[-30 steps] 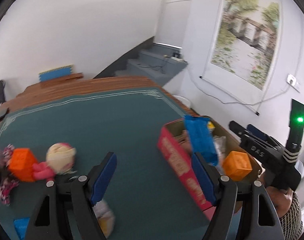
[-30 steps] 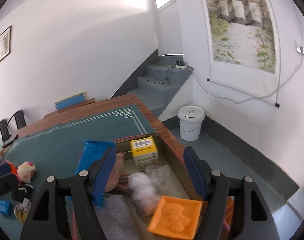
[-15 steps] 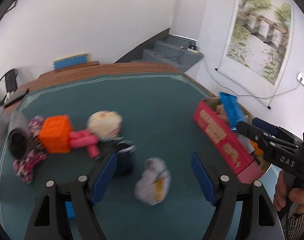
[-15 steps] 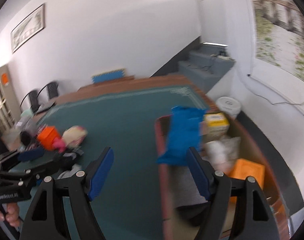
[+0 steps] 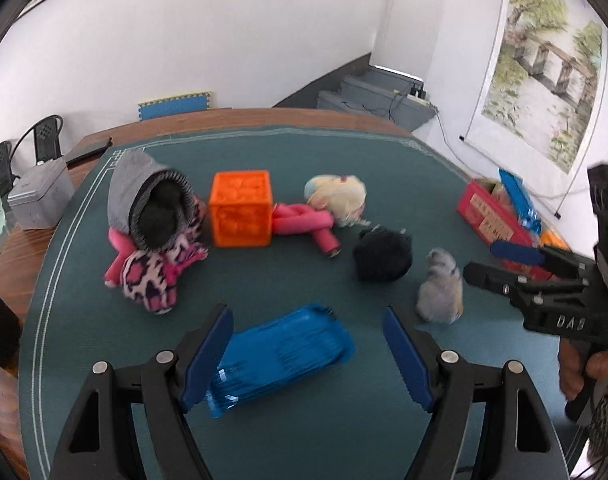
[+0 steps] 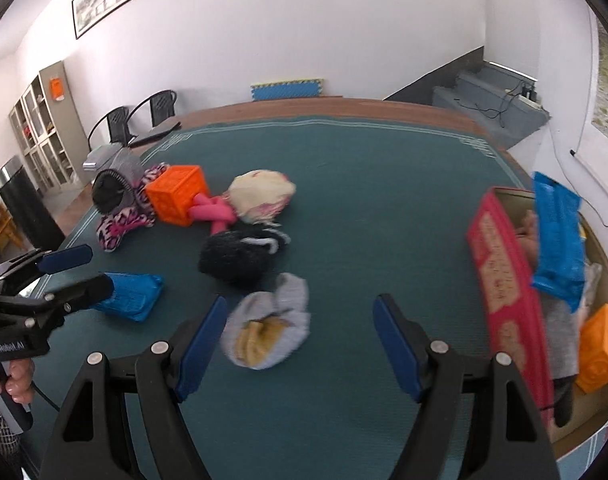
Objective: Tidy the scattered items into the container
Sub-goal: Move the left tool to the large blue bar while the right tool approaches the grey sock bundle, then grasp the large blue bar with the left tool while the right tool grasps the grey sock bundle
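Since the earlier frames both claws have been swung away from the red box and brought down over the scattered things on the green worktop. The left claw is held released, with nothing gripped; a blue packet lies flat on the worktop between its fingers, untouched. The right claw is likewise released and empty, its fingers spread wide; a grey sock bundle lies just past its left finger, at about eleven o'clock.

In the left view, the grey bundle is seen at two o'clock from the left claw, with a black fuzzy ball just beyond it. At twelve o'clock an orange cube stands upright, touching a pink rolled piece and a pale plush toy. At eleven o'clock a grey-hooded slipper rests on a pink leopard-print slipper.

The red box stands at the worktop's right edge, at three o'clock from the right claw; a second blue packet leans out of it and another orange cube lies inside.
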Demonstrator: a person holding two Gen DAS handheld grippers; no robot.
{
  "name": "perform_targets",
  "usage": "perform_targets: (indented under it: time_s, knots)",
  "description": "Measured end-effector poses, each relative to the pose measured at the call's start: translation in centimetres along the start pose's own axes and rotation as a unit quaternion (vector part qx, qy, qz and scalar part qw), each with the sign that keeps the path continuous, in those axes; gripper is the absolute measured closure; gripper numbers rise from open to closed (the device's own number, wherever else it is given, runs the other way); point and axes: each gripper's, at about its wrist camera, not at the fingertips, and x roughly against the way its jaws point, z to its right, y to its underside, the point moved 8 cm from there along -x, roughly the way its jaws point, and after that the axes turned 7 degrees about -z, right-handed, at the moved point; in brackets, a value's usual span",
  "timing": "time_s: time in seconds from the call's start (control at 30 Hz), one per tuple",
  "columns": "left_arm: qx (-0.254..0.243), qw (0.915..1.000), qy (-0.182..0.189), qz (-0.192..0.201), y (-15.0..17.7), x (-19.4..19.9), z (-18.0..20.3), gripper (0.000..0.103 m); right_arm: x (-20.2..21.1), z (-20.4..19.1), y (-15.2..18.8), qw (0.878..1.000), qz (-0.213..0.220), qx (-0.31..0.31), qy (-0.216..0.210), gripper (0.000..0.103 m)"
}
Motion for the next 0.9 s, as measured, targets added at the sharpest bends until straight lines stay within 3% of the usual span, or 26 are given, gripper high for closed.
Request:
perform_targets:
  time_s: [0.13,0.33,0.53,0.67,0.8,0.9]
  knots:
    - [-0.033,0.9994,0.005,0.002,0.8,-0.5,0.0,0.024,-1.1,-1.1,-0.1,1.000,-0.006,-0.002,-0.004,0.025]
    - [-0.097,0.9941,-0.045,-0.017,1.9,-2.3,0.4,0.024,-2.4,-1.4,0.2,1.000,-0.017,-0.008,-0.006,0.025]
    - [-0.086,0.9940,-0.056,-0.037,2.1,-3.0,0.4,0.024,-2.9,-1.0,0.4,1.000,-0.020,-0.017,-0.011,0.025]
    - [-0.074,0.9953,-0.030,-0.054,2.7,-2.4,1.8,0.024,-2.9,-0.8,0.4,1.000,-0.019,-0.020,-0.014,0.025]
    - [-0.045,0.9971,0.023,-0.058,3.0,-1.4,2.2,0.024,-2.8,-0.9,0.5,0.999,-0.020,-0.018,-0.018,0.025]
    - [-0.034,0.9983,0.005,-0.048,2.6,-1.1,1.1,0.024,-2.9,-1.1,0.6,0.999,-0.022,-0.016,-0.016,0.025]
